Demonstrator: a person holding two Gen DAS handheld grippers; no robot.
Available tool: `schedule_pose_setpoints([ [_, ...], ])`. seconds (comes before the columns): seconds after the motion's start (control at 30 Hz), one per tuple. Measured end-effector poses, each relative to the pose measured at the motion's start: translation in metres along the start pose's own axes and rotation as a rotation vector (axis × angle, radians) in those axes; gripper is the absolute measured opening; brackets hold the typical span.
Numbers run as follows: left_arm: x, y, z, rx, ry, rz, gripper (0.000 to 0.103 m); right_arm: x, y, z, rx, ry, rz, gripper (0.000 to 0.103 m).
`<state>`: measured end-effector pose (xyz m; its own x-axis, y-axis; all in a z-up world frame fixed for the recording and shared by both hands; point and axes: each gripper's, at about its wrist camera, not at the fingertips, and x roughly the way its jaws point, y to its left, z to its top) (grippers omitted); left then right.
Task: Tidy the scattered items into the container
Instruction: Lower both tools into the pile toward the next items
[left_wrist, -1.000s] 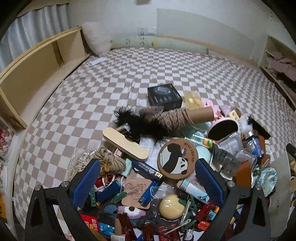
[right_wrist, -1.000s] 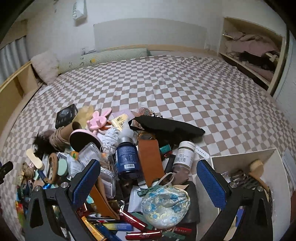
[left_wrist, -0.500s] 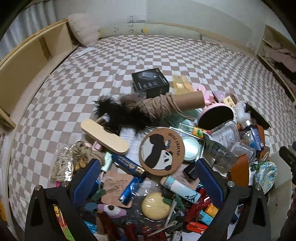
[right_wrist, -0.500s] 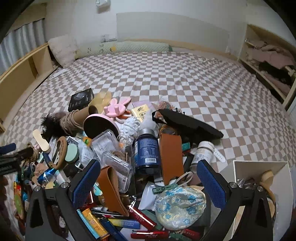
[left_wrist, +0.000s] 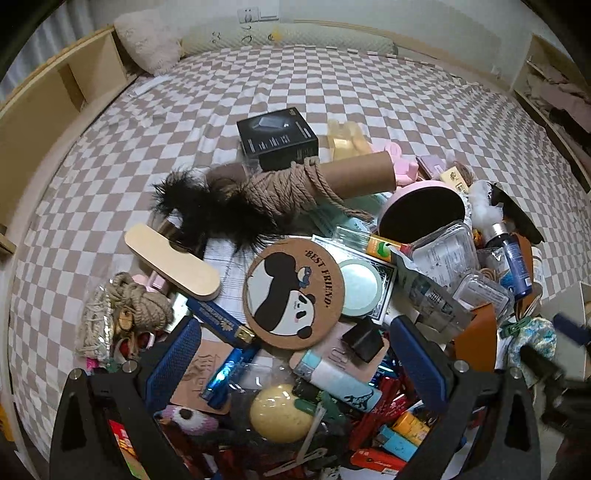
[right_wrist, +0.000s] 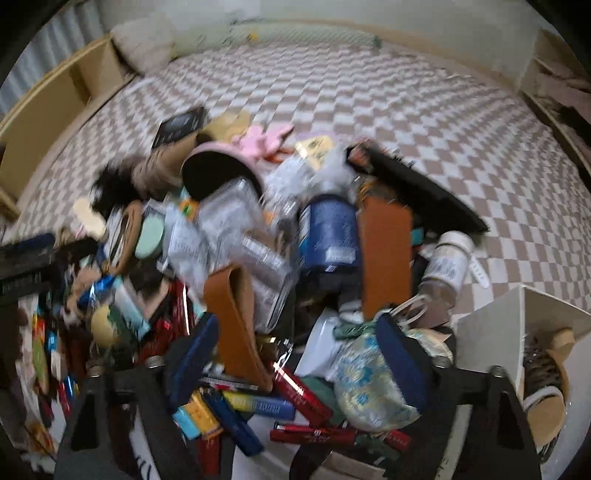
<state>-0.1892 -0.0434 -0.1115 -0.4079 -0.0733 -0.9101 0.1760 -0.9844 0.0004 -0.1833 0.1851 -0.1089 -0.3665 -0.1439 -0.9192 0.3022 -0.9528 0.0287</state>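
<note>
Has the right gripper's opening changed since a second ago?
Yes. The right gripper has narrowed; its pads now sit inside the frame, nearer the brown strap and floral pouch, and are closing.

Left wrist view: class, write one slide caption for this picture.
Open left gripper above a heap of clutter: panda coaster, rope-wound tube, yellow ball, on a checked bedspread.

My left wrist camera looks steeply down, close over the pile's left end by the panda coaster (left_wrist: 293, 293); my right one, blurred, faces down over its right end beside the white container (right_wrist: 517, 306), both sharing the pink tub (left_wrist: 421, 214).
</note>
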Motion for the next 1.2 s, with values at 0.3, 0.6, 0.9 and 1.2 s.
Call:
schedule_pose_setpoints([
  [0.3, 0.017, -0.009, 0.004, -0.04, 0.051, -0.029, 0.102, 0.023, 0.02, -0.009, -0.093, 0.076, 0.079, 0.064],
  [0.6, 0.035, -0.01, 0.008, -0.047, 0.088, -0.03, 0.102, 0.04, 0.025, -0.005, -0.105, 0.078, 0.127, 0.049],
  [0.9, 0.043, -0.012, 0.011, -0.045, 0.098, 0.001, 0.101, 0.048, 0.031, -0.005, -0.13, 0.083, 0.151, 0.024],
  [1.2, 0.043, -0.012, 0.007, 0.058, 0.11, 0.088, 0.08, 0.042, 0.036, -0.004, -0.145, 0.085, 0.183, 0.014],
])
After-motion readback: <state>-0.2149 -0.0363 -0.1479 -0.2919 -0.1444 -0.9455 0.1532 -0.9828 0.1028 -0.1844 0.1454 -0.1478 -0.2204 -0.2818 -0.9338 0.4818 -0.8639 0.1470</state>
